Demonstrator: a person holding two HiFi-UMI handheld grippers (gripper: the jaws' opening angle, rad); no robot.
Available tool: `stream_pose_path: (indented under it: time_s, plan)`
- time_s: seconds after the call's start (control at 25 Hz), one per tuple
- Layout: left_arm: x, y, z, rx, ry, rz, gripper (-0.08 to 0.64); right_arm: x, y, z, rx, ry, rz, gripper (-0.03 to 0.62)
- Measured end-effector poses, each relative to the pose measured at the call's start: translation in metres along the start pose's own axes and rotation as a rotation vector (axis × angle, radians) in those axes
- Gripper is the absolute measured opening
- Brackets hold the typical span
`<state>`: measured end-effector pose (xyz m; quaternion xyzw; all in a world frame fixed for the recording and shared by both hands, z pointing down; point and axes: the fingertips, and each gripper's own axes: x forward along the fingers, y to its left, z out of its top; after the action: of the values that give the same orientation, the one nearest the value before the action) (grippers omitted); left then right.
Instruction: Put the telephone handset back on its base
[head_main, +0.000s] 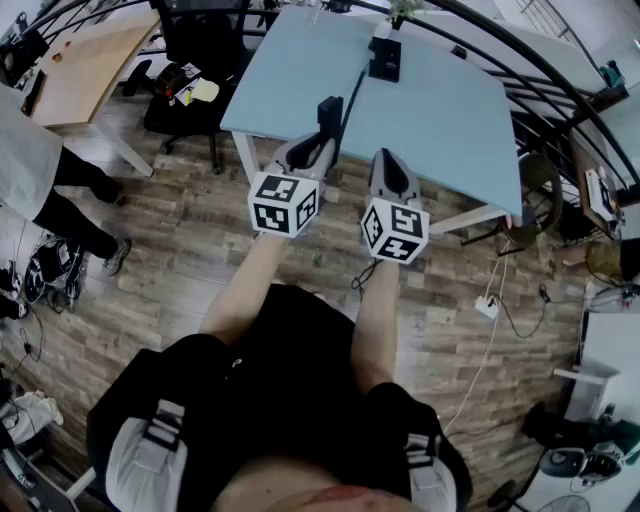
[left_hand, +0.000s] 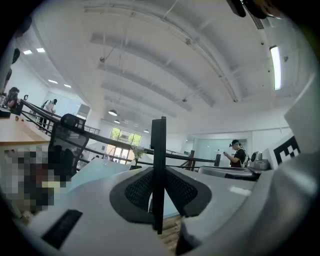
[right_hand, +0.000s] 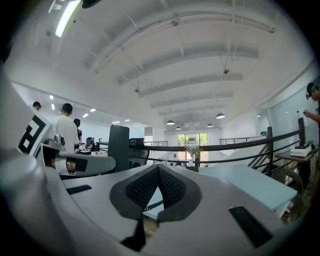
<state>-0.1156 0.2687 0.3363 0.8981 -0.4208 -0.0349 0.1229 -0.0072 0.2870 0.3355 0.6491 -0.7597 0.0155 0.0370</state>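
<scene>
Black handset (left_hand: 158, 145) pinched edge-on in left gripper (left_hand: 159, 186) jaws could twist out before reaching the base (head_main: 385, 58); right gripper (right_hand: 158, 172) jaws closed, empty.

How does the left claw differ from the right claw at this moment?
The left claw grips a black telephone handset, upright and edge-on; the right claw holds nothing. The left claw's pads are held apart by the handset; the right claw's pads meet at the tips. Both claws are grey with black ribbed pads, and each carries a marker cube.
</scene>
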Motion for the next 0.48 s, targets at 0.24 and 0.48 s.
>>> stream_pose_path:
  time_s: [0.24,0.48]
  plan:
    - [0.007,-0.006,-0.004,0.002,0.006,-0.006,0.066,-0.001,-0.009,-0.003,0.033,0.007,-0.027,-0.008]
    - [0.016,-0.008,-0.007,-0.009,0.011,0.004,0.066,-0.001,-0.026,-0.004,0.051,0.006,-0.032,-0.008]
